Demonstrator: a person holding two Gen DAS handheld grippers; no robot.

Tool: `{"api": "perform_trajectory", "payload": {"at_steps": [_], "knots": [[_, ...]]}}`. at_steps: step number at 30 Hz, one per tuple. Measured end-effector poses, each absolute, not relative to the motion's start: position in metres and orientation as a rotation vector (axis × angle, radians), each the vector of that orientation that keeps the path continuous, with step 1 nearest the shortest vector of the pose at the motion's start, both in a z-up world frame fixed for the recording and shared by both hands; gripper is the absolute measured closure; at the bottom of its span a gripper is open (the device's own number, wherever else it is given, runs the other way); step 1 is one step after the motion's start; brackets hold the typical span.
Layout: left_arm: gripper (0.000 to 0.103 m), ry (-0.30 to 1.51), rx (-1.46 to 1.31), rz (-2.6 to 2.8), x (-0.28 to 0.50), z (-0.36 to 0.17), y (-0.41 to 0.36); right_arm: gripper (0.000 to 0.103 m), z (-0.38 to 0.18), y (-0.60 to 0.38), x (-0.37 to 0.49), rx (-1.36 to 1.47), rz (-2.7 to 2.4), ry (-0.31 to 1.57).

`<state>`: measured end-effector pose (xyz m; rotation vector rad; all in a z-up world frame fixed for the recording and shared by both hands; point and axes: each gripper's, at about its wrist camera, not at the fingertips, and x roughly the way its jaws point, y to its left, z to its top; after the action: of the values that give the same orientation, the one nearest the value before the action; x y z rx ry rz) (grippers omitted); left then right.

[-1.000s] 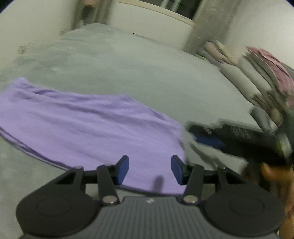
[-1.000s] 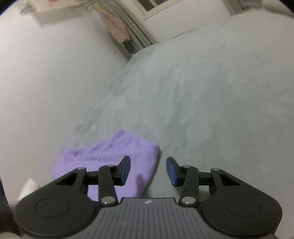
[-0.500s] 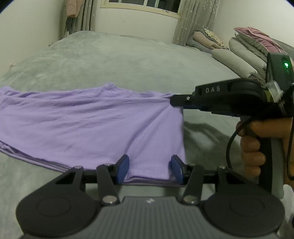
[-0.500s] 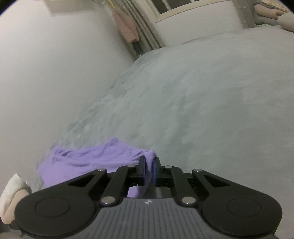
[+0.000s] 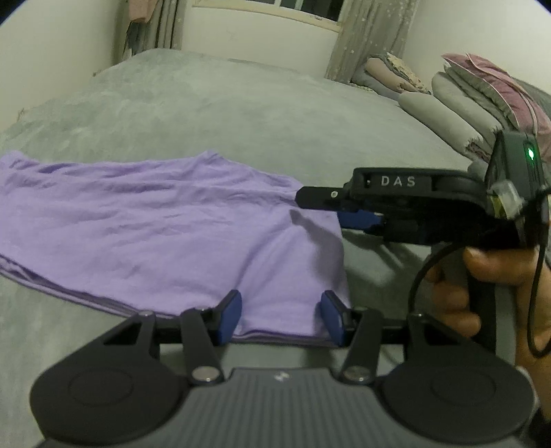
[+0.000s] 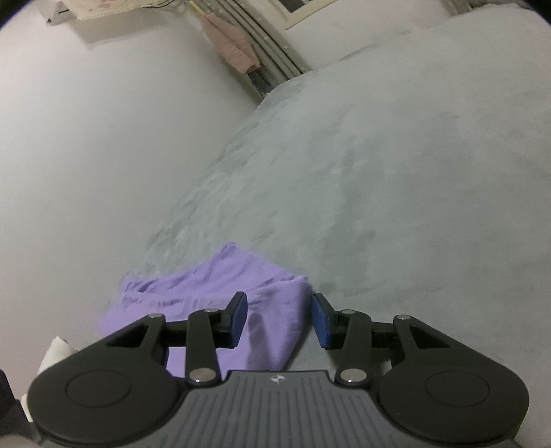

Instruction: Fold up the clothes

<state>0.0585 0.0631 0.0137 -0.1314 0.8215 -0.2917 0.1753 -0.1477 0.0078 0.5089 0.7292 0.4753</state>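
Now purple garment (image 5: 165, 234) flat, long axis left-right; left gripper (image 5: 279, 318) parted, empty; right gripper (image 6: 279, 318) opening, empty.

The right gripper (image 6: 278, 322), pinched shut half a second ago, is opening again.

A bedroom in a home. Shown by a wide bed (image 5: 241, 113) under a grey plush cover, filling most of both views. Folded quilts and pillows (image 5: 482, 100) in grey and pink stacked along the bed's edge at 2 o'clock in the left wrist view. A window (image 5: 303, 8) at 12 o'clock above a white sill, flanked by pale patterned curtains (image 5: 365, 38). A pink garment (image 6: 230, 44) hanging by the curtain at 12 o'clock in the right wrist view. Plain white walls (image 6: 86, 138) close around. A purple garment (image 5: 155, 224) spread flat on the cover.
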Motion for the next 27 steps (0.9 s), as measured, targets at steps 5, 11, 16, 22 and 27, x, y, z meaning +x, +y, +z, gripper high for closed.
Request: {"api": "perform_trajectory", "payload": {"at_steps": [5, 11, 16, 22, 27], "knots": [[0.054, 0.843, -0.24, -0.27, 0.066, 0.017, 0.089, 0.061, 0.006, -0.151, 0.171, 0.572, 0.457, 0.742], [0.051, 0.843, -0.315, -0.187, 0.079, 0.018, 0.124, 0.065, 0.007, -0.152, 0.163, 0.542, 0.435, 0.728], [0.051, 0.842, -0.181, -0.151, 0.077, 0.013, 0.106, 0.095, 0.01, -0.141, 0.16, 0.454, 0.386, 0.732], [0.051, 0.842, -0.166, -0.144, 0.078, 0.014, 0.106, 0.073, 0.021, -0.139, 0.153, 0.438, 0.345, 0.746], [0.051, 0.843, -0.131, -0.13, 0.076, 0.014, 0.1, 0.067, 0.051, -0.124, 0.126, 0.153, 0.283, 0.596]]}}
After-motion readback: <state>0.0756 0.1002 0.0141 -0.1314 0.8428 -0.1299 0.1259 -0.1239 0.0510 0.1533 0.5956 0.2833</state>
